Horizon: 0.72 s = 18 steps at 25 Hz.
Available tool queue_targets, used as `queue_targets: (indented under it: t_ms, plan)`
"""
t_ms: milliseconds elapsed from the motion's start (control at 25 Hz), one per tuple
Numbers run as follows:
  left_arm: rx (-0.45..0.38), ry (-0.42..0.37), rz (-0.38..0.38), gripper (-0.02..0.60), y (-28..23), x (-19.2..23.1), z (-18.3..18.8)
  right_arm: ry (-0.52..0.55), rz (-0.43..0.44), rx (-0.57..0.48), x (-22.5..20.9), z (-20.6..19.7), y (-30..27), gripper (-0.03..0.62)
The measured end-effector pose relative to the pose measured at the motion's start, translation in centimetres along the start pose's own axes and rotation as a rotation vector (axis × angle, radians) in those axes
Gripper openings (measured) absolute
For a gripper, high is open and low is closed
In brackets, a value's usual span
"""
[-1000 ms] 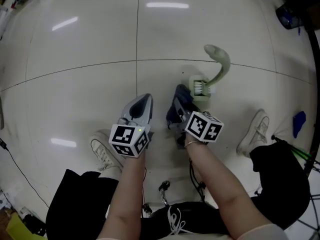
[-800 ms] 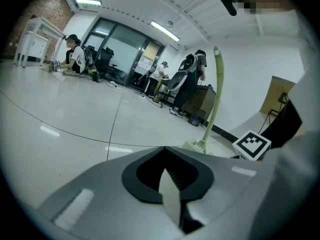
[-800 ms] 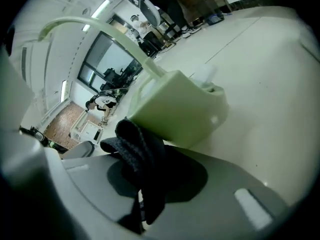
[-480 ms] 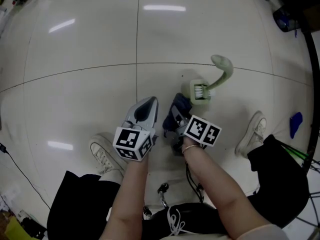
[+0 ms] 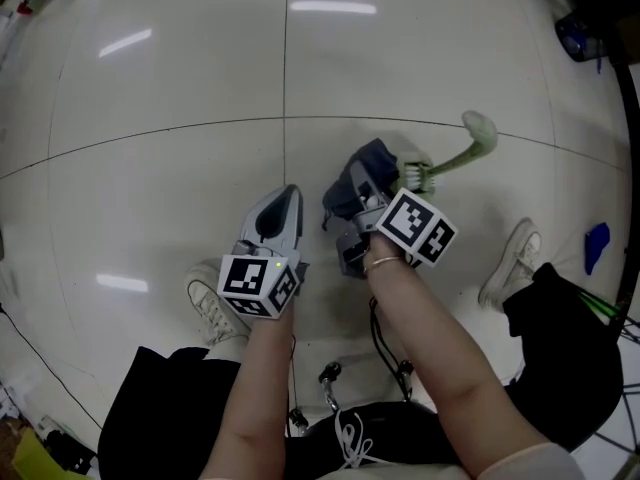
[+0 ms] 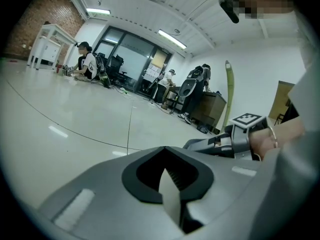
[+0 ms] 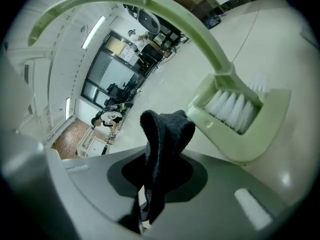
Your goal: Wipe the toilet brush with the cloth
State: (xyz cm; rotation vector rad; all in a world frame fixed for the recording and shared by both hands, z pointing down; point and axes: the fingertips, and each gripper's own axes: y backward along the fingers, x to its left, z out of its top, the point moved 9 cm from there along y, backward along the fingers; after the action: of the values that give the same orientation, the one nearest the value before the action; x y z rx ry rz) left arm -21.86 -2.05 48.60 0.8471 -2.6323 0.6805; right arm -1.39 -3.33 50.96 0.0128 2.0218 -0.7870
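The pale green toilet brush (image 5: 455,156) leans to the right on the white floor, white bristles (image 5: 418,176) just beyond my right gripper. My right gripper (image 5: 362,190) is shut on a dark blue-grey cloth (image 5: 365,163), which bunches up against the brush head. In the right gripper view the cloth (image 7: 162,144) hangs from the jaws, with the bristles (image 7: 232,109) and their green base just ahead and the handle (image 7: 165,6) arching overhead. To the left, apart from the brush, my left gripper (image 5: 288,200) is shut with nothing in it; the left gripper view shows its closed tips (image 6: 167,176).
The person's white shoes (image 5: 208,303) (image 5: 510,263) rest on the tiled floor on either side of the arms. A small blue object (image 5: 597,240) lies at the right edge. People and office equipment (image 6: 87,66) are far off across the room.
My right gripper has moved forward with the cloth onto the brush head. The brush has tipped and its handle swung to the right. The left gripper has hardly moved.
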Motion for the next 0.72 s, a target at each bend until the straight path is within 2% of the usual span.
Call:
queue_targets:
  t_ms: [120,320,560,720]
  plan:
    - [0.000,0.000,-0.016,0.006,-0.1,-0.1,0.3,-0.076,-0.038,0.003,-1.3,-1.3,0.4,0.067]
    - [0.020,-0.013,-0.056,0.006,-0.4,-0.9,0.0,-0.126,-0.101,-0.003,-3.9,-2.4,1.0,0.067]
    - [0.038,-0.025,-0.074,0.006,-1.1,-1.6,-0.3,-0.182,-0.149,0.074,-7.6,-4.9,2.7,0.067]
    - [0.018,-0.036,-0.071,0.006,-1.4,-2.6,1.0,-0.236,-0.174,0.113,-9.3,-5.9,5.1,0.067]
